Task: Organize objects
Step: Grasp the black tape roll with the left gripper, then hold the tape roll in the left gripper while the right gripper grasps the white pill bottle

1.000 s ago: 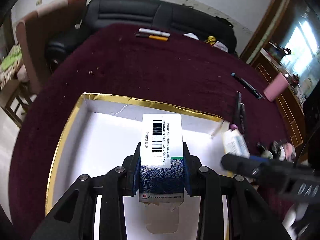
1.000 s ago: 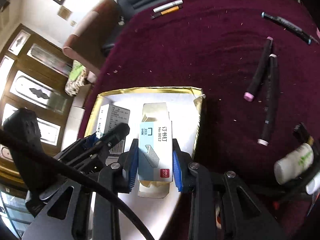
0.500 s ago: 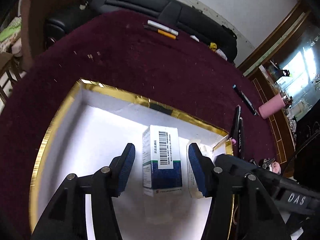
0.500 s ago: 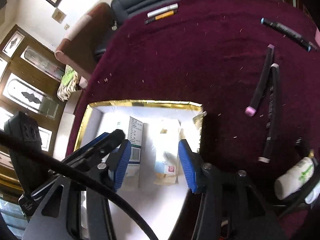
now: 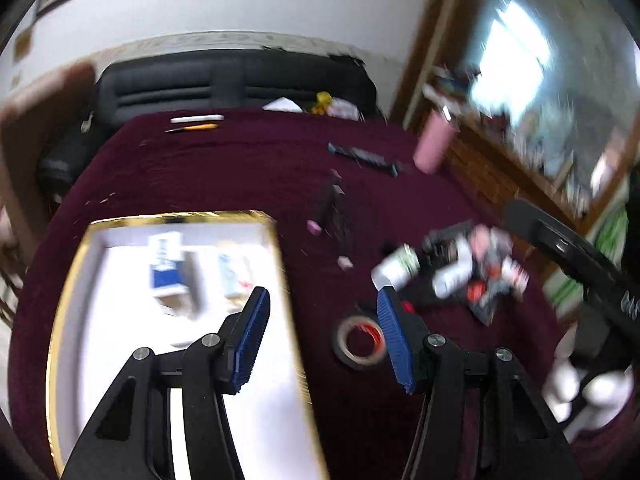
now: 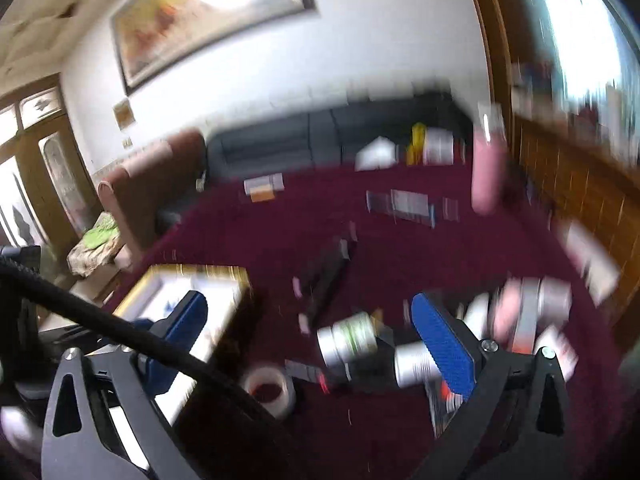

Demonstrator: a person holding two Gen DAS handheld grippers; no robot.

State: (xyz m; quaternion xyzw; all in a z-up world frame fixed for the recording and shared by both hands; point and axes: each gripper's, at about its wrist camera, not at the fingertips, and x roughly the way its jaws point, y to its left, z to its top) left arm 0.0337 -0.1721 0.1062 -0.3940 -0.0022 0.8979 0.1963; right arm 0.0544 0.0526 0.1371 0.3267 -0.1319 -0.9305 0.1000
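Note:
The gold-rimmed white tray point(image 5: 180, 216) holds a blue-and-white medicine box point(image 5: 166, 264) and a pale staple box point(image 5: 232, 276), both lying free. My left gripper point(image 5: 322, 320) hangs open above the tray's right edge, with nothing between its blue pads. Just beyond its right finger lies a tape roll point(image 5: 358, 344). The right gripper point(image 6: 312, 320) has its jaws opening wide and holds nothing. It is raised over a white bottle with a green label point(image 6: 352, 340) and the tape roll point(image 6: 270, 390). The tray point(image 6: 200, 268) sits to its left. Both views are motion-blurred.
A maroon cloth point(image 5: 240, 168) covers the table. Dark markers point(image 5: 336, 216), a pile of small bottles and tubes point(image 5: 480, 276), a dark pen point(image 5: 364, 156), a pink bottle point(image 5: 434, 148) and two pens point(image 5: 196, 123) lie on it. A black sofa point(image 5: 224, 80) stands behind. A black cable point(image 6: 120, 332) crosses the right wrist view.
Both grippers let go of their boxes, which stay in the tray. Both hands have risen and swung right toward the pile of loose items. The right jaws have spread much wider.

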